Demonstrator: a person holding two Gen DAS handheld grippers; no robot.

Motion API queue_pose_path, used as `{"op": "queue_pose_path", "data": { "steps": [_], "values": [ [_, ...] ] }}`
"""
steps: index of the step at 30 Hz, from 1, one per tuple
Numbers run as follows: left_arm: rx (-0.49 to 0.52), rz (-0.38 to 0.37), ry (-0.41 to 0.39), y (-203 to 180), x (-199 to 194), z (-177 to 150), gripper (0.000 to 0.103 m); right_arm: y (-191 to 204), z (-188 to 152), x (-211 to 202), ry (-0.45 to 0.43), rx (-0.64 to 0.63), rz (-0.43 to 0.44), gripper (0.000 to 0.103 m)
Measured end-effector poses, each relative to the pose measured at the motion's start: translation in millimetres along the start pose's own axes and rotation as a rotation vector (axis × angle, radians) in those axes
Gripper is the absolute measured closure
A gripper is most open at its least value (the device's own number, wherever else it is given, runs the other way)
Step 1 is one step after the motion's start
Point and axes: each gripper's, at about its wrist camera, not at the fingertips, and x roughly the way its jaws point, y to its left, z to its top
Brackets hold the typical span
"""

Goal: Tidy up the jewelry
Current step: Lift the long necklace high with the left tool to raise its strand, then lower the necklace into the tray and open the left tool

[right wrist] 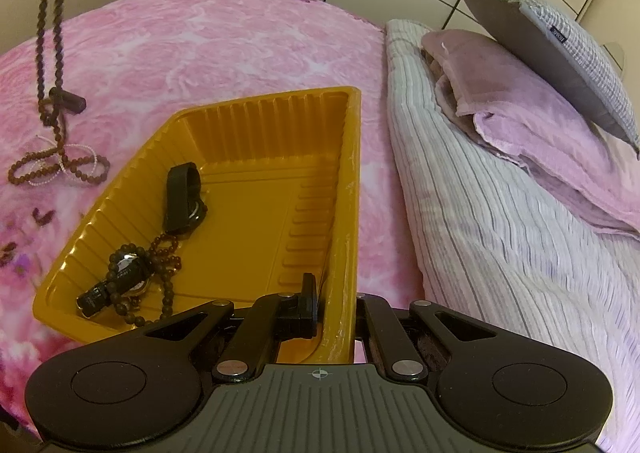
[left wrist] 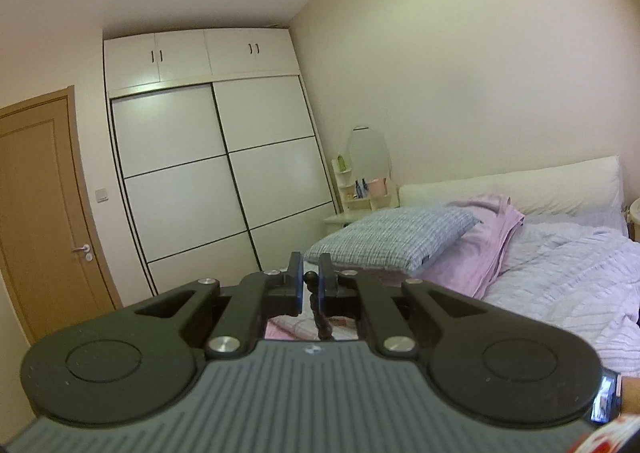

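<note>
My left gripper is shut on a dark brown bead necklace, held high above the bed. In the right wrist view the same necklace hangs from the top left, its lower loops on the pink blanket tangled with a thin pale bead strand. My right gripper is shut on the near right wall of a yellow plastic tray. The tray holds a black wristwatch, a dark bead bracelet and a black strap.
The tray rests on a pink floral blanket. A striped duvet, folded lilac towel and grey checked pillow lie to the right. A white wardrobe, a brown door and a dressing table stand beyond.
</note>
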Motion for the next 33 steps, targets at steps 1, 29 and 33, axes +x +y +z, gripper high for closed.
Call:
{"op": "queue_pose_path", "data": {
  "steps": [1,29,33],
  "values": [
    [0.001,-0.003,-0.004,-1,2,2,0.097,0,0,0,0.0,-0.001,0.0,0.099],
    [0.016,-0.323,0.338,-116,118,-98,0.097,-6,3,5,0.038,-0.045,0.04,0.099],
    [0.019,-0.332,0.399,-123,129,-122,0.097,-6,3,5,0.039,-0.043,0.041,0.099]
  ]
}}
